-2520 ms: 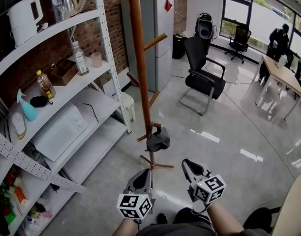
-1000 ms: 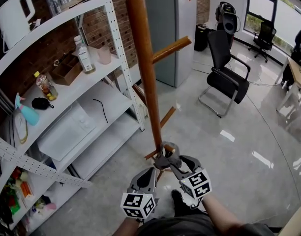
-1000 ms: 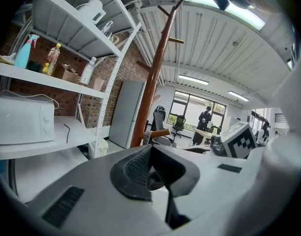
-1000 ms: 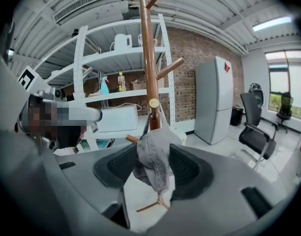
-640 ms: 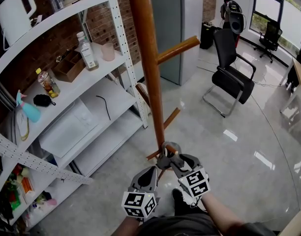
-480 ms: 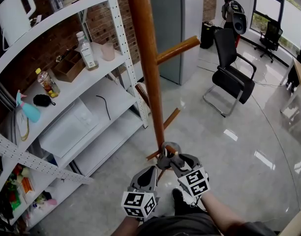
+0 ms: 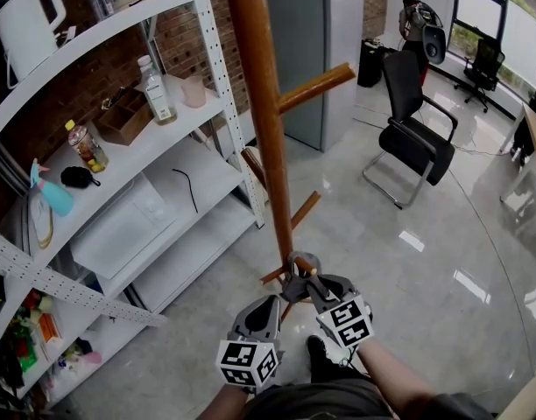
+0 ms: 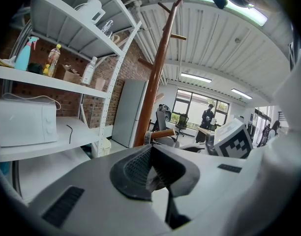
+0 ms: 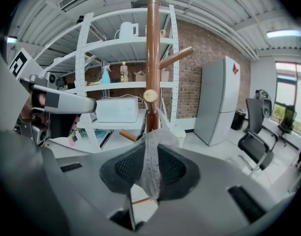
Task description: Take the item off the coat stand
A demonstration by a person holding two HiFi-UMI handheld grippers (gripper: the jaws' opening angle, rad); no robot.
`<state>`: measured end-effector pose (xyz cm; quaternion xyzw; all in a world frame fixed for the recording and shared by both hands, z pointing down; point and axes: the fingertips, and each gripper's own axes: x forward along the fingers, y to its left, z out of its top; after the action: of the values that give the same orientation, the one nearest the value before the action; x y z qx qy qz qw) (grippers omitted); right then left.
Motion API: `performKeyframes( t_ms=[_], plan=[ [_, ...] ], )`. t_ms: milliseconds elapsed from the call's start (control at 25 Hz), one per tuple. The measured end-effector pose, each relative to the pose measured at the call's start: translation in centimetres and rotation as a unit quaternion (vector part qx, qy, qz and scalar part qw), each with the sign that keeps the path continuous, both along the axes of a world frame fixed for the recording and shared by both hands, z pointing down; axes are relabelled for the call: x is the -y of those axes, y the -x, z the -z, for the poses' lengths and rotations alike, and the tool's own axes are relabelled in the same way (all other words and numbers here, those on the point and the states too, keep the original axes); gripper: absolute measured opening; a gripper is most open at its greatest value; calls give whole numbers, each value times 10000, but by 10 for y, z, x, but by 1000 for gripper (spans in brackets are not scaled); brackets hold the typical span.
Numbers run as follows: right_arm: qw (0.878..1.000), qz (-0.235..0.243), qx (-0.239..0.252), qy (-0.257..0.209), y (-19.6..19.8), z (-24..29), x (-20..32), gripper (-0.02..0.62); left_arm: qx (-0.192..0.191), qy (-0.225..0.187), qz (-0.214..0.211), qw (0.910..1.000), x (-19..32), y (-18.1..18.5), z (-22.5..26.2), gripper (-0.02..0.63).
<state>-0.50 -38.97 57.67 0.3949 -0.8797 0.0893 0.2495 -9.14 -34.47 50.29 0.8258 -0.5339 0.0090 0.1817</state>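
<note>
Right tongs [image 9: 150, 154], just closing, pinch the grey fabric item [image 9: 151, 168] on the brown wooden coat stand [image 9: 153, 58]; left tongs [image 8: 151, 150] are pressed together, empty.

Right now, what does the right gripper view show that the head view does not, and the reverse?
Only the right gripper view: the fingers of the right gripper, which have just been closing, pinch the grey cap. Only the head view: that gripper's marker cube and the person's forearm. Both: the wooden coat stand, the white shelving, the grey fridge, the black chair.
</note>
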Motion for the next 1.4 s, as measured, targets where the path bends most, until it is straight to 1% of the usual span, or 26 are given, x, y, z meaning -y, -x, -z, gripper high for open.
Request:
performKeyframes(
  t_ms=[280, 480, 680, 1040, 1400],
  plan=[
    [9998, 128, 39, -161, 2, 17, -3, 69, -14, -71, 28, 10000, -5, 0, 4, 6],
    [9996, 91, 111, -260, 1, 27, -9, 63, -26, -126, 13, 9999, -12, 0, 6, 6],
    [9987, 21, 202, -474, -3, 49, -14, 61, -78, -200, -1, 9998, -21, 1, 10, 6],
    [9965, -153, 235, -790, -5, 78, -36, 61, -104, -270, -104, 9995, -49, 4, 13, 6],
    [9928, -501, 253, -1061, -14, 96, -66, 61, -126, -433, -202, 9988, -85, 14, 23, 8]
  ],
)
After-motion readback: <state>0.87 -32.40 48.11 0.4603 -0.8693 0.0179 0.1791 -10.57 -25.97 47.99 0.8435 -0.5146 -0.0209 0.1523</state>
